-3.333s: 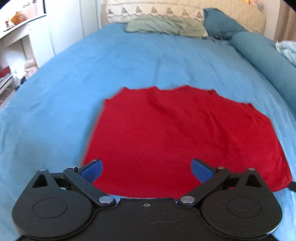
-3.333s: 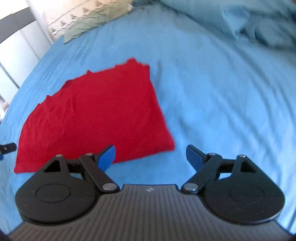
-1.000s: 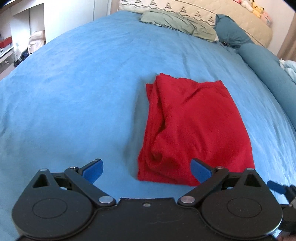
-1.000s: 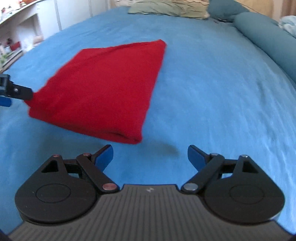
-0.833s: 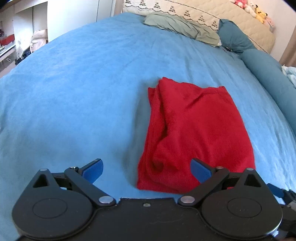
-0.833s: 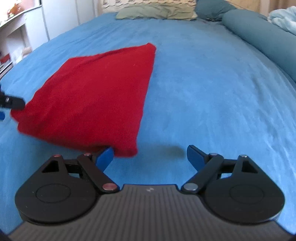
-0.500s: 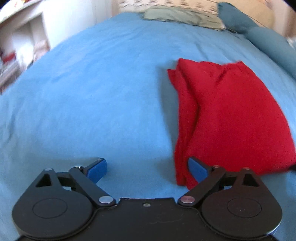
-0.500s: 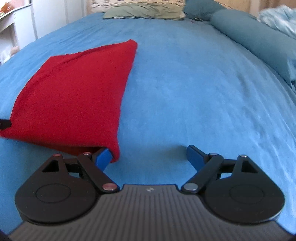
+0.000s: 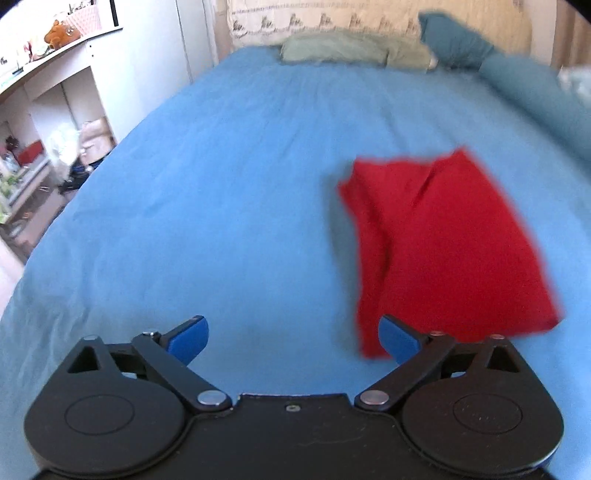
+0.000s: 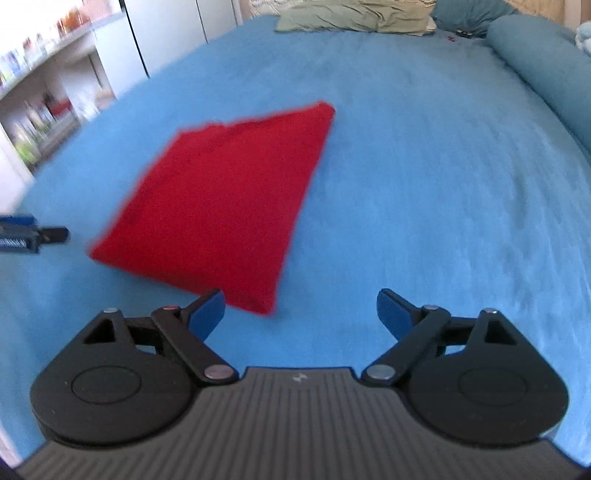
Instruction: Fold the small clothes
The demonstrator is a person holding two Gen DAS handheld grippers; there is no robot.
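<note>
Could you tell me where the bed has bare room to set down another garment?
The blue bedspread is bare left of the folded red cloth, toward the shelves, and right of it toward the teal bolster. Pillows crowd the headboard end.

We hold our left claw point(image 9: 293, 341) level and low, its two blue-tipped fingers point(image 9: 190, 338) spread wide apart with nothing between them, the black linkage arms and round pivot housings filling the bottom of its own view. Our right claw point(image 10: 301, 314) is held the same way, fingers point(image 10: 393, 314) parted wide and empty, pointing forward. In the right wrist view the tip of the left claw point(image 10: 33, 234) shows at the far left edge, well apart from the right claw and slightly ahead of it.
</note>
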